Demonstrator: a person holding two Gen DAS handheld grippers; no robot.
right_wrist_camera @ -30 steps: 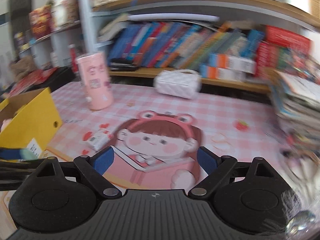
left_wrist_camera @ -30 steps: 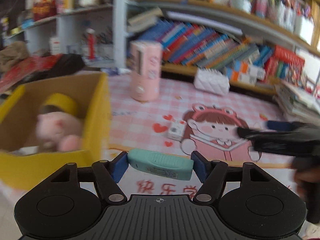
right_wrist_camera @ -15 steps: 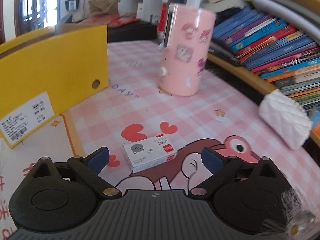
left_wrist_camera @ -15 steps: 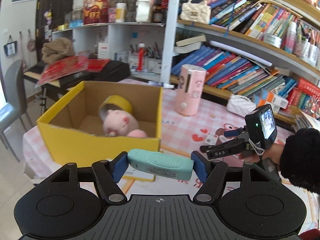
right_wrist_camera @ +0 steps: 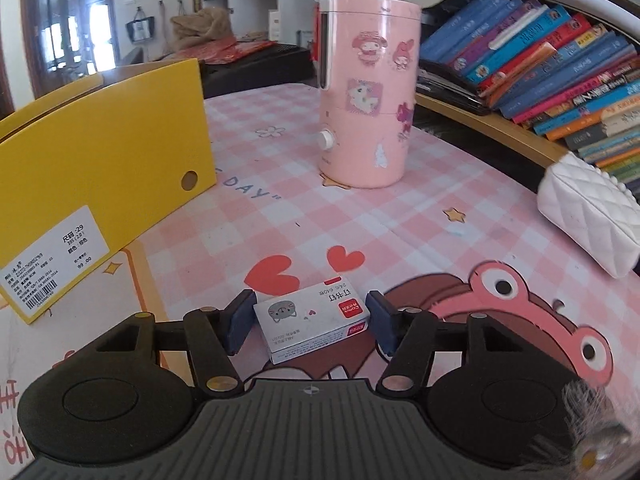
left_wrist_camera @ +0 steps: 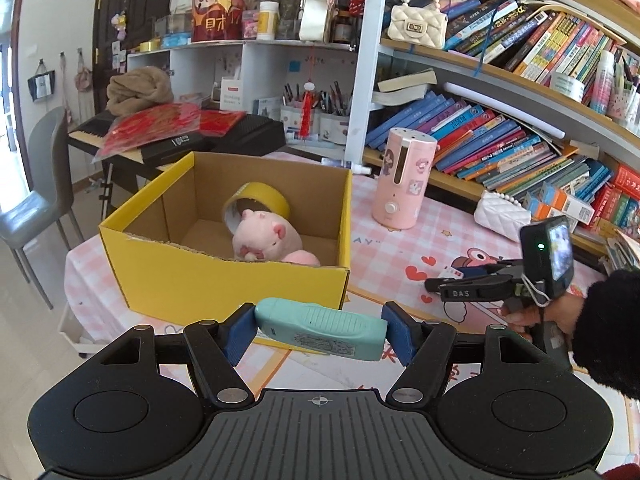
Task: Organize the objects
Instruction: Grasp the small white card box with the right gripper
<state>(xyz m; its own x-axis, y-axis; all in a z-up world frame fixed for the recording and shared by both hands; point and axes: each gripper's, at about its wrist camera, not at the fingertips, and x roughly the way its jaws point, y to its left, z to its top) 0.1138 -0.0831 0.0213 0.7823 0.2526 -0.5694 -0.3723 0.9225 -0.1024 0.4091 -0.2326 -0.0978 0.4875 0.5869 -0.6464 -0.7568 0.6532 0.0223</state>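
Observation:
My left gripper is shut on a teal ribbed device, held crosswise in front of the yellow cardboard box. Inside the box lie a pink plush pig and a yellow tape roll. A small white staple box with a cat picture lies on the pink checked tablecloth. My right gripper sits low over it, jaws closing, both pads at the box's short ends. In the left wrist view the right gripper shows at the right, held by a hand in a black sleeve.
A tall pink humidifier stands beyond the staple box, and a white quilted purse lies at the right by the bookshelf. The yellow box's side is to the right gripper's left. A keyboard and a grey chair stand behind.
The left view swung from the tabletop to look over the yellow box, teal device still held. The right gripper dropped to the staple box, and its jaws narrowed from wide apart to the box's ends.

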